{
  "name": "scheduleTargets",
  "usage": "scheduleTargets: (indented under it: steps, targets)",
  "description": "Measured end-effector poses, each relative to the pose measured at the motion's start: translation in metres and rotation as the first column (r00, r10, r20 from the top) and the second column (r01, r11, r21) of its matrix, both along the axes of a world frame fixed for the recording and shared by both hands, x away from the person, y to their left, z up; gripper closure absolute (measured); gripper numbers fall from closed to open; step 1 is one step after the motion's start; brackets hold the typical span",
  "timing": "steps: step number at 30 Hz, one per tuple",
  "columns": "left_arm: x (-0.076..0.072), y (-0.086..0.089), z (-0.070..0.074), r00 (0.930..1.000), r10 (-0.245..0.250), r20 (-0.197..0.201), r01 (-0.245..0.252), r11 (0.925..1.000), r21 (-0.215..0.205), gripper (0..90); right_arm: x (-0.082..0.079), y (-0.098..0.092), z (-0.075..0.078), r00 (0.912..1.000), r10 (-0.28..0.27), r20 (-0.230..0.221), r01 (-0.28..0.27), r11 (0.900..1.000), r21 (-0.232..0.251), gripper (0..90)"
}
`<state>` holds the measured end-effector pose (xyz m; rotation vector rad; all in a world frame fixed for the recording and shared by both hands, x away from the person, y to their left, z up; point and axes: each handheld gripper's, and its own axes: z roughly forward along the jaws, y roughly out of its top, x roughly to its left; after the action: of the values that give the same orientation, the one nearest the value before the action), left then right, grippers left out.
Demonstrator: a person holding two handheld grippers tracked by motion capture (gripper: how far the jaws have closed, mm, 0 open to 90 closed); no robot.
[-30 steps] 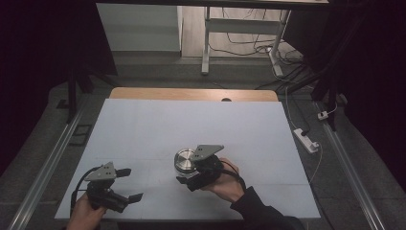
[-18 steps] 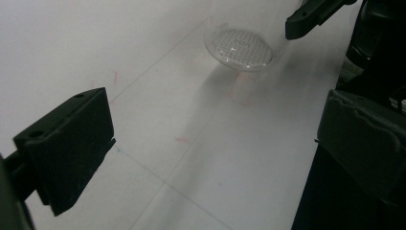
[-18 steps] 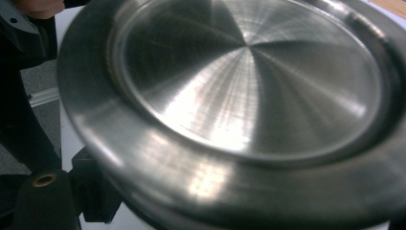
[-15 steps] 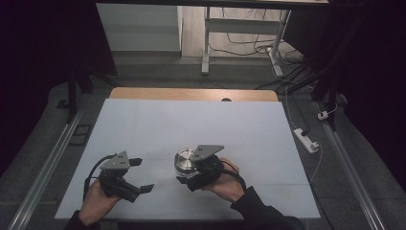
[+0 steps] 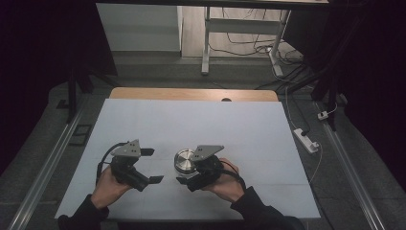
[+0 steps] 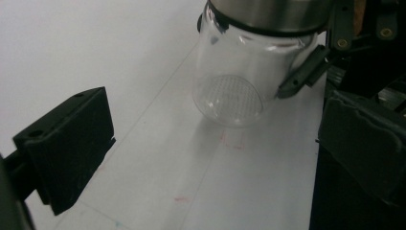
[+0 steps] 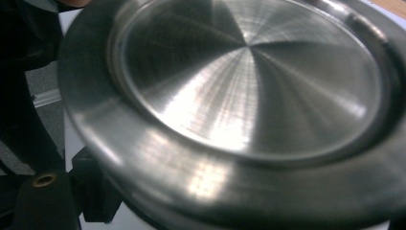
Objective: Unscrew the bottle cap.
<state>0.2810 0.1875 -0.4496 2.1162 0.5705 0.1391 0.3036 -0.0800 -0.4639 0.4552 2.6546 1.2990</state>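
Jar (image 6: 239,76): clear glossy glass or plastic, can't tell which; lid (image 7: 249,96) brushed metal w/ shiny radial sheen. Gripper jaws matt black plastic. Table (image 5: 143,120) cover matt white, paper-like; wood edge at back.

A clear glass jar (image 6: 239,81) with a brushed metal lid (image 5: 184,161) stands near the front middle of the white table (image 5: 191,120). Its lid is on, and its rounded body shows a dimpled base through the glass. It appears raised slightly off the table.
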Motion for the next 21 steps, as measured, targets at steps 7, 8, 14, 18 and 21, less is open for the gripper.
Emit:
scheduleTargets:
  steps: [7,8,14,18,21]
  targets:
    - [0.015,-0.018,0.011,0.9942,-0.107,0.006,0.107,0.9942,0.0,0.0,-0.001,0.001,0.001,0.9998,0.018,-0.003,-0.018,1.0,0.005,13.9]
    - [0.016,-0.021,0.012,0.9919,-0.127,0.006,0.127,0.9919,0.002,0.0,-0.001,0.0,0.001,0.9998,0.019,-0.003,-0.019,1.0,0.006,13.9]
    - [0.021,-0.04,0.014,0.9742,-0.224,0.031,0.222,0.9739,0.046,0.0,-0.002,-0.001,0.002,0.999,0.044,-0.002,-0.044,0.999,0.002,13.9]
    - [0.022,-0.046,0.014,0.9565,-0.289,0.035,0.289,0.957,0.03,0.0,-0.004,0.001,0.0,0.9967,0.081,-0.003,-0.081,0.997,0.003,13.9]
    - [0.021,-0.047,0.014,0.9469,-0.319,0.037,0.319,0.9476,0.007,2.0,-0.006,0.004,-0.001,0.9937,0.111,-0.014,-0.111,0.994,0.006,13.9]
